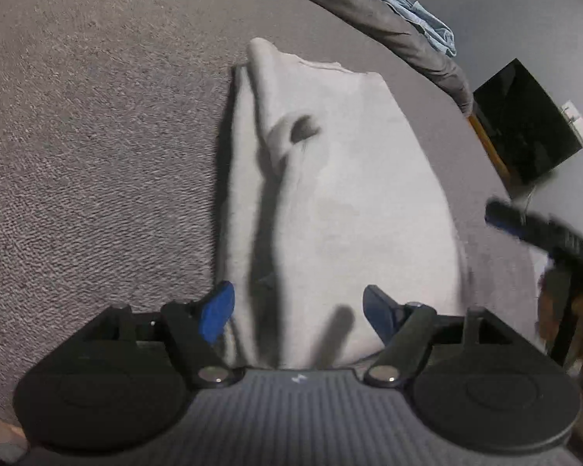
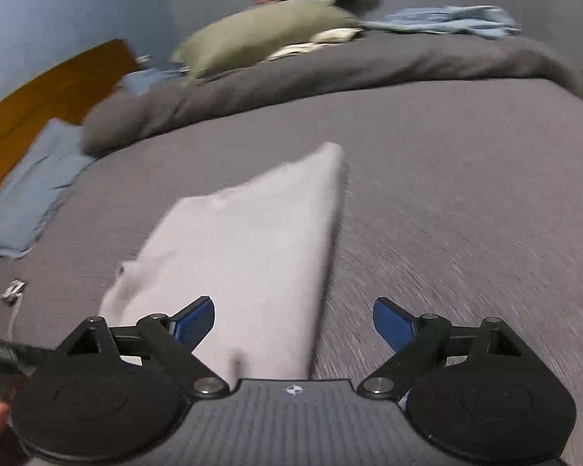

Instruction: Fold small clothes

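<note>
Left fingers: the left gripper (image 1: 296, 312) has its blue-padded jaws spread apart, released, with the near edge of the folded pale grey garment (image 1: 330, 202) lying between them, unclamped.
Right fingers: the right gripper (image 2: 293, 324) stands wide, gripping nothing; its left pad hangs over the garment's near corner (image 2: 248, 256), its right pad over bare cover.
Garment: folded into a long wedge, lying flat on the grey textured bed cover (image 1: 97, 136), with one raised crease along its left side.
Left view only: a dark screen (image 1: 528, 124) against the wall, and the other gripper's blurred black finger at the right edge.
Right view only: an olive pillow (image 2: 260, 35), a rumpled dark grey duvet (image 2: 330, 66), folded light blue cloth (image 2: 31, 198), and a wooden headboard (image 2: 50, 89).
</note>
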A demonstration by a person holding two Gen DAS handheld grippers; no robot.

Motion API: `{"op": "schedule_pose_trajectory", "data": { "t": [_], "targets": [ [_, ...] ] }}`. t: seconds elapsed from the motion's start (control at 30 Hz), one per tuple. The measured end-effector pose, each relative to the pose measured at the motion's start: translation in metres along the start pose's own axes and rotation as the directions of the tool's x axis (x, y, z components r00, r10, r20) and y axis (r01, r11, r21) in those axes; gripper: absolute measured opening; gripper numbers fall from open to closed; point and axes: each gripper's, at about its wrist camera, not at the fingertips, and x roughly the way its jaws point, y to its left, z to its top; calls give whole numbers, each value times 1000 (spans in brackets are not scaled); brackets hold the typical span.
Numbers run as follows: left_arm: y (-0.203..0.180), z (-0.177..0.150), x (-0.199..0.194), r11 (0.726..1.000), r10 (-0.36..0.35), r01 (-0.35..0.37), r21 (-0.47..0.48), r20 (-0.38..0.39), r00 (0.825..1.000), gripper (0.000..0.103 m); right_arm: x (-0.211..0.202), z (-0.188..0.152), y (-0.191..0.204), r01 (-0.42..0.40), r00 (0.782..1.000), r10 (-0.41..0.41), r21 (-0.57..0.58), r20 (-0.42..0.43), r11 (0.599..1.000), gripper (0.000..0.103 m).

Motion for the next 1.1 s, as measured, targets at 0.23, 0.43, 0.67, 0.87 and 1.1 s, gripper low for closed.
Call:
{"op": "schedule_pose_trajectory", "data": {
  "t": [0.23, 0.43, 0.67, 0.87, 1.1],
  "targets": [
    [14, 1, 6, 999, -36, 36, 13, 10, 999, 72, 65, 37, -36, -81, 992, 85, 37, -96, 996, 93],
    [36, -2, 28, 992, -122, 122, -12, -50, 991, 76, 119, 52, -58, -232, 955, 248, 114, -162, 966, 93],
    [42, 1, 47, 960, -280, 281, 8, -44, 959, 100, 167, 52, -75, -362, 908, 392, 194, -148, 912, 97],
    [33, 13, 66, 942, -335, 335, -4, -7, 942, 69, 205, 73, -75, -426, 892, 446, 197, -71, 883, 80],
    [47, 31, 80, 898, -427, 425, -117, 2, 904, 32, 249, 94, -86, -491, 862, 507, 277, 17, 826, 17]
  ]
}}
